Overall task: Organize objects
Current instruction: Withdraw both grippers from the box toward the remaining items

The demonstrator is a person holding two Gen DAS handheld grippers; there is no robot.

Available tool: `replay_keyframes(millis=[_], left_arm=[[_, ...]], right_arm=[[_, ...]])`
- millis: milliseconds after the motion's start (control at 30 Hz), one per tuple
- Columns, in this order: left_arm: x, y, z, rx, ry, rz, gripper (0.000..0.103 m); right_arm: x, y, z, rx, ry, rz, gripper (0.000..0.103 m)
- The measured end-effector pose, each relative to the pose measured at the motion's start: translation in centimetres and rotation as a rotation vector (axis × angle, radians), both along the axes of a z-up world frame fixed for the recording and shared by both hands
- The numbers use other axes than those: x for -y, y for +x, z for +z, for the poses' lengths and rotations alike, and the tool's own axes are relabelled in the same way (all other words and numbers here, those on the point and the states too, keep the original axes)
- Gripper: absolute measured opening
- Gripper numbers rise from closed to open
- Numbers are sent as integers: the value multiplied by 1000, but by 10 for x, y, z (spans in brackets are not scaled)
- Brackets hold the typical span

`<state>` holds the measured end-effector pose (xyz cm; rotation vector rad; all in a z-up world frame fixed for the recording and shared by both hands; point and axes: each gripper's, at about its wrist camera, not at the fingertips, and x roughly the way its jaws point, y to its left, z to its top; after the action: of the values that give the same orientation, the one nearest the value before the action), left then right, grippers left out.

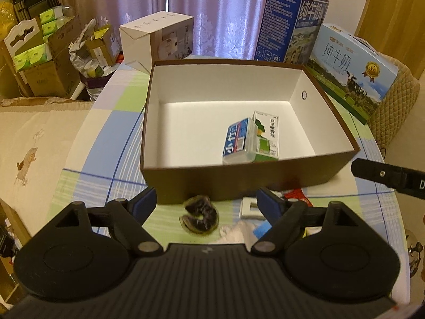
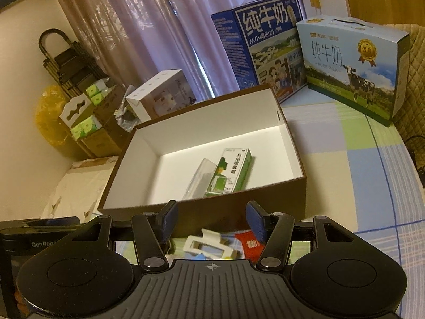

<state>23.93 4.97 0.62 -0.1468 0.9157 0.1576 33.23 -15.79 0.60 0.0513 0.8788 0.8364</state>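
Dark hair clip: a black curled clip [image 1: 199,216] is seen lying on the checked tablecloth [image 1: 111,122], just outside the near wall of the brown box [image 1: 239,183], squarely between and slightly ahead of the left gripper [image 1: 205,203] fingertips.
Long axis: it appears to run roughly across the jaw gap, though the clip is blurred.
Nearer hand: the left is judged nearer to it.
Left jaws: held wide apart, nothing gripped.
Right gripper [image 2: 212,219]: jaws are held part-way open and empty, above a white claw clip [image 2: 209,244] and a red packet [image 2: 252,244].
Brown box contents: a green-and-white carton [image 1: 267,138] and a clear-cased blue-labelled pack [image 1: 240,142] are seen touching side by side near the front wall; the remaining floor is bare.
Behind: two milk cartons [image 2: 353,63] are stood beyond the box.
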Motion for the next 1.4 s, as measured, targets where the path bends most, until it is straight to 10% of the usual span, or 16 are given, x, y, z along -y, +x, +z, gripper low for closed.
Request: replay_keyframes(millis=[1400], left_arm=[[5,-64,-31,-101,5,16,87]], right_arm=[[49,-59,-29,-17,-100,51,54]])
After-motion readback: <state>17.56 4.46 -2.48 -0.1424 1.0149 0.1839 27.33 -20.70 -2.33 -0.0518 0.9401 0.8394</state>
